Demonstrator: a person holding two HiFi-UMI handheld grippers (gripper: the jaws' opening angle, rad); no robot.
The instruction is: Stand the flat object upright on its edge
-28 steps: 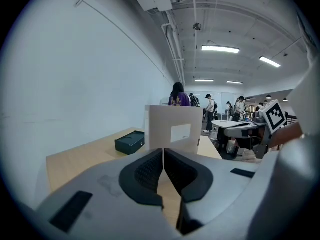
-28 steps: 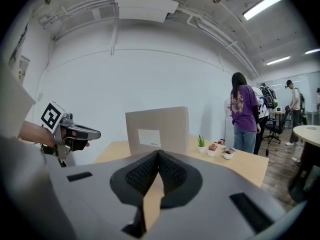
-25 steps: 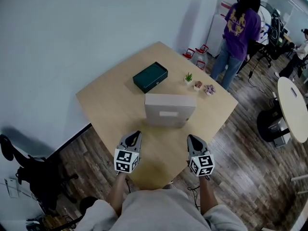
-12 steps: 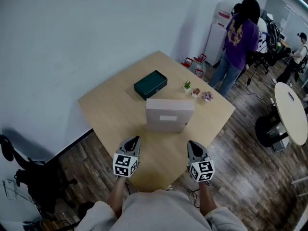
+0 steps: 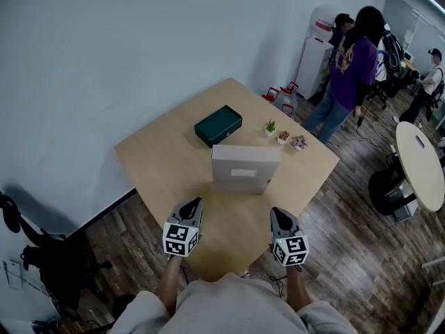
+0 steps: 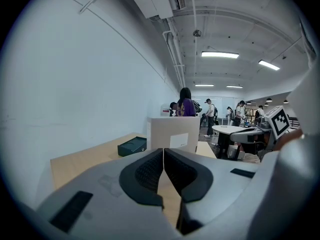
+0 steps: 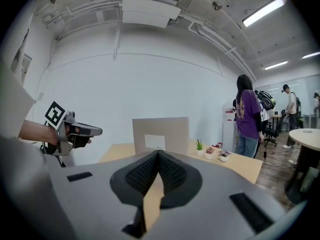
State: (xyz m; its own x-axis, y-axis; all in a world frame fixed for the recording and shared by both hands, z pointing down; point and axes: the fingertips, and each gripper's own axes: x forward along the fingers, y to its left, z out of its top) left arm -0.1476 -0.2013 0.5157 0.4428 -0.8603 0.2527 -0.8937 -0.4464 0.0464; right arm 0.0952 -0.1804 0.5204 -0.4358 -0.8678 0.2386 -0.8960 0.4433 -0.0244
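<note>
Beige flat box (image 5: 245,169) upright on edge, mid bench (image 5: 156,162), just nearer than dark green case (image 5: 218,124). Left tongs (image 5: 196,202), right tongs (image 5: 275,212): both closed tight, empty, over near bench edge, clear of box.

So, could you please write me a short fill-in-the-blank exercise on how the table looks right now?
1. The beige box stands ___ on its edge on the table.
2. From the person's side, the dark green box lies ___ the beige box.
3. The number of potted plants on the table is ___.
4. The jaws of the left gripper and the right gripper are both ___.

Missing words: upright; behind; three; shut.
</note>
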